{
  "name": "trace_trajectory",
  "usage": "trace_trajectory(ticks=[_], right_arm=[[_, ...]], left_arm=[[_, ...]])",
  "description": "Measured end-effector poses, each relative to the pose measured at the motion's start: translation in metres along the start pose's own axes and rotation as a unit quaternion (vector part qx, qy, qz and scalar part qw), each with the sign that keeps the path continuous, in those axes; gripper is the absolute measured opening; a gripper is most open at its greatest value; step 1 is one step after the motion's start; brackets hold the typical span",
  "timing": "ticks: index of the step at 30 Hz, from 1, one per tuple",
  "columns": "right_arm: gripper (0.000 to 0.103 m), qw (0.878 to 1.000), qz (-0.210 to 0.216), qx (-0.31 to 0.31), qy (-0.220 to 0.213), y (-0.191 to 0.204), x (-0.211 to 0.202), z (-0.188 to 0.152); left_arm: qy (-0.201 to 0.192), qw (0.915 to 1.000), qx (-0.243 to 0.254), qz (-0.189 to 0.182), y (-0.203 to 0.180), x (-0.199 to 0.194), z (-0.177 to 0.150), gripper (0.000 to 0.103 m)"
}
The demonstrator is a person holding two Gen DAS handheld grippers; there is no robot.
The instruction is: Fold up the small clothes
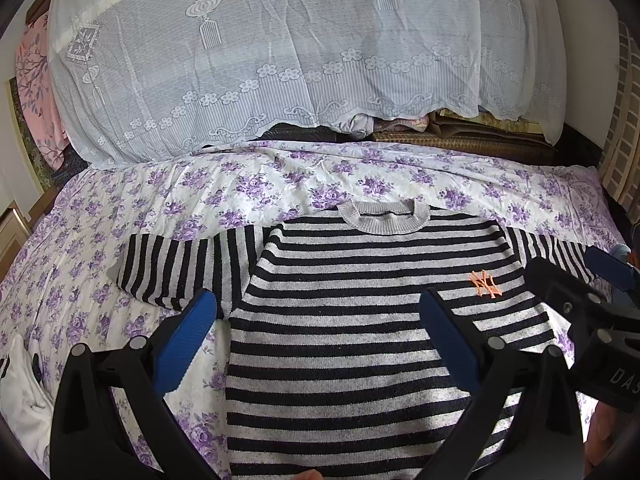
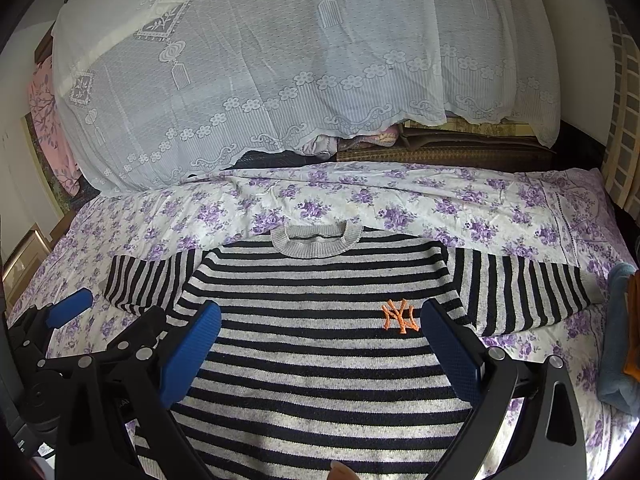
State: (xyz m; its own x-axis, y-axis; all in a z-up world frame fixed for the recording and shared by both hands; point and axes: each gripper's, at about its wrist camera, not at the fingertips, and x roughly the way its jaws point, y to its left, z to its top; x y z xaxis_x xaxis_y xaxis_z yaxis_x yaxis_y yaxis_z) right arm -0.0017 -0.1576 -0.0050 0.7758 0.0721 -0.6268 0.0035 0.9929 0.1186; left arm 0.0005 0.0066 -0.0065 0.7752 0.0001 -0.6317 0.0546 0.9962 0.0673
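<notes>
A black-and-grey striped sweater [image 1: 340, 320] lies flat, front up, on the purple-flowered bedsheet [image 1: 120, 208]. Its grey collar [image 1: 384, 218] points away from me and an orange logo [image 1: 485, 283] sits on the chest. Both sleeves are spread sideways: one to the left [image 1: 172, 268], one to the right [image 2: 520, 288]. My left gripper [image 1: 320, 324] hovers open over the sweater's left side, nothing between its blue pads [image 1: 188, 340]. My right gripper [image 2: 320, 332] hovers open over the chest, beside the logo [image 2: 400, 316]. Each gripper shows at the edge of the other's view: right gripper [image 1: 584, 276], left gripper [image 2: 104, 316].
A tall pile under a white lace cover [image 1: 280, 60] stands along the bed's far side. A white garment [image 1: 20, 392] lies at the near left. Folded blue and orange cloth [image 2: 618, 340] sits at the right edge. A person's fingertip [image 2: 340, 470] shows at the bottom.
</notes>
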Motion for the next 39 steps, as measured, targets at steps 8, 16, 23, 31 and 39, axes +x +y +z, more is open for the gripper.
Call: trace_trajectory(ticks=[8,16,23,31,39], right_arm=[[0.1,1.0,0.0,0.0,0.0,0.0,0.0,0.0],[0.1,1.0,0.0,0.0,0.0,0.002,0.0,0.0],[0.1,1.0,0.0,0.0,0.0,0.002,-0.001,-0.001],[0.1,1.0,0.0,0.0,0.0,0.002,0.0,0.0],[0.1,1.0,0.001,0.0,0.0,0.002,0.0,-0.001]], left_arm=[[0.001,1.0,0.0,0.0,0.0,0.0,0.0,0.099],[0.002,1.0,0.001,0.0,-0.004,0.001,-0.007,0.099],[0.003,1.0,0.001,0.0,-0.005,0.001,-0.008,0.099],[0.004,1.0,0.001,-0.001,-0.005,0.001,-0.007,0.099],[0.007,1.0,0.001,-0.001,-0.005,0.003,-0.011,0.099]])
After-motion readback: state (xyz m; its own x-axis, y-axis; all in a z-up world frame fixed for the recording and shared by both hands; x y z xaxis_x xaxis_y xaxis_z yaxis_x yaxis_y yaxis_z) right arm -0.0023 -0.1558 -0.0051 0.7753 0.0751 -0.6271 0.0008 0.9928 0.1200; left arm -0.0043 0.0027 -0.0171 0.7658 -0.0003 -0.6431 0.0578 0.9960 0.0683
